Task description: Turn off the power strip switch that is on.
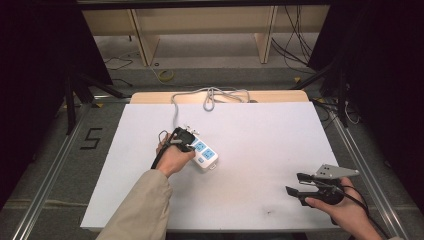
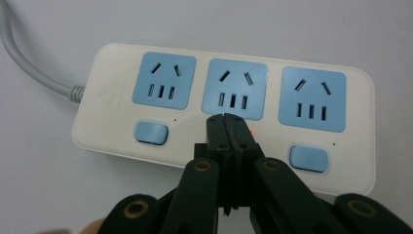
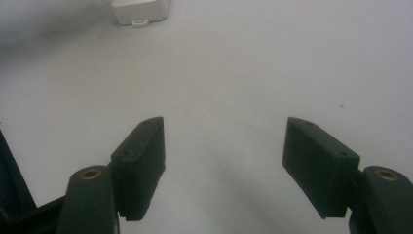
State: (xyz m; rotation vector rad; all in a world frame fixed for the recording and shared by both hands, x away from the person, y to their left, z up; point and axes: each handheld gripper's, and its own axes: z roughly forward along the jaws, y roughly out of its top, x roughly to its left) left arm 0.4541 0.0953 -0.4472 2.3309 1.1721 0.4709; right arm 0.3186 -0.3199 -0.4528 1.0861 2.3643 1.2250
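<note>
Power strip (image 1: 204, 152) lies flat on white counter (image 1: 260, 150), left of centre, long axis running diagonally. White body w/ 3 blue socket panels; in left claw view there's a blue switch (image 2: 151, 132) under the first socket & another (image 2: 309, 158) under the third. Small red light (image 2: 252, 131) glows just below the middle socket (image 2: 234, 90). Grey cord (image 1: 210, 95) leaves the strip's far end, runs to the back edge of counter & loops in a loose bundle there.

Left claw (image 2: 226, 127) sits right over the strip: jaws pressed together, no gap between them, tips on the strip's face just under the middle socket, about where that socket's switch would sit. Can't tell if tips press anything; nothing gripped between them. In high view the left hand (image 1: 172, 159) holds this claw (image 1: 184, 136) at the strip's near-left side, beige sleeve (image 1: 140, 210) coming in from bottom.

Right claw (image 1: 296, 184) is well apart from the strip, near the counter's front right corner, held by right hand (image 1: 345, 210), grey 3-cornered plate (image 1: 336, 172) on top. Jaws spread wide, nothing between them, bare counter under them in right claw view (image 3: 223, 161); strip's end corner (image 3: 140, 10) visible far off at top left.

Beyond counter: grey floor w/ cables, a "5" mark (image 1: 90, 138) at left, pale wooden shelving (image 1: 200, 30) at back.
</note>
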